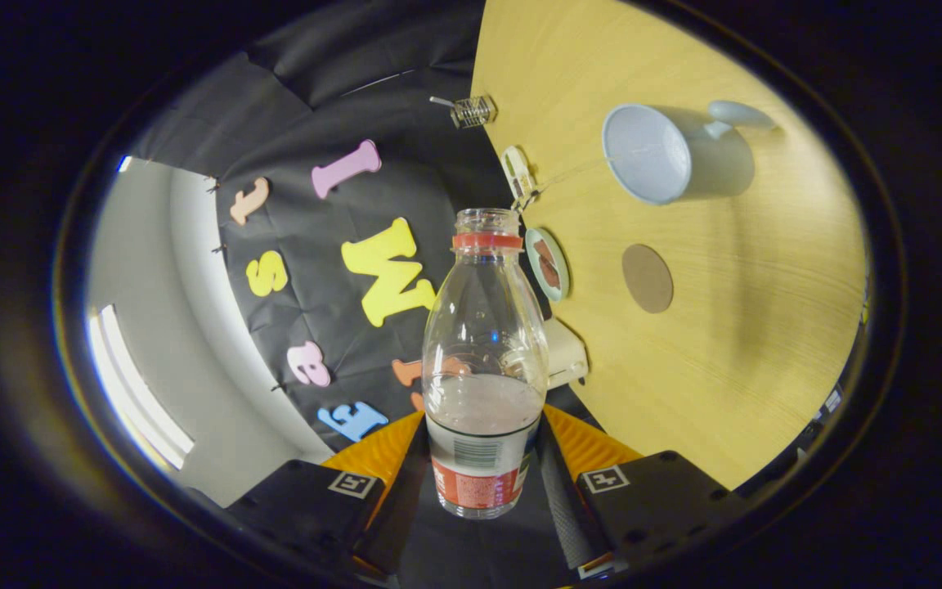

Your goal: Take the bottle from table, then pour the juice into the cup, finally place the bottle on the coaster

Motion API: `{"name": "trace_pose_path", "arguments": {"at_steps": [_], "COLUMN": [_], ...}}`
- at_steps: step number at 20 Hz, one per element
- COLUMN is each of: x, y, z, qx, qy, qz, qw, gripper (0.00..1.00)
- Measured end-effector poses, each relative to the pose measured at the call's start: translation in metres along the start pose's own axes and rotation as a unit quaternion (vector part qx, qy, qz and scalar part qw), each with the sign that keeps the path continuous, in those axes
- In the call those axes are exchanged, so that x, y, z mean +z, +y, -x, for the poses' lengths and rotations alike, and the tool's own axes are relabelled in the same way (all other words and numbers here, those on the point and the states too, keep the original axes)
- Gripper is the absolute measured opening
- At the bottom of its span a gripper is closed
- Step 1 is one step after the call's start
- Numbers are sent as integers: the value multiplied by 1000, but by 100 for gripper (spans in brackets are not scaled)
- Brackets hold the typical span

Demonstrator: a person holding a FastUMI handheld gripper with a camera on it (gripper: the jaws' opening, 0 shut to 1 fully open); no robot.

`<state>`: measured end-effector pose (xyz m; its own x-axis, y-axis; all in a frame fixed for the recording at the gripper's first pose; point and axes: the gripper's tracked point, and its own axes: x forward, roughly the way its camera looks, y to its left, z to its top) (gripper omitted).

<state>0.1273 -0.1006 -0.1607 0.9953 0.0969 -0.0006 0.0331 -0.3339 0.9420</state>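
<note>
Bottle (483, 368) is up off the table (733, 343), uncapped, clamped at its label between both fingers of the gripper (481, 478) — juice sits low inside. View's rolled sideways. Beyond the fingers on the table: round coaster (648, 278), and past it the cup (657, 153) — mouth facing us.
</note>
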Motion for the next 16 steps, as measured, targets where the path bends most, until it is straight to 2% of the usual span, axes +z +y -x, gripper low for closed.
{"name": "trace_pose_path", "arguments": {"at_steps": [16], "x": [-1], "y": [1], "z": [-3], "qx": [-2], "qy": [6], "qz": [-23], "qw": [1000], "gripper": [76]}}
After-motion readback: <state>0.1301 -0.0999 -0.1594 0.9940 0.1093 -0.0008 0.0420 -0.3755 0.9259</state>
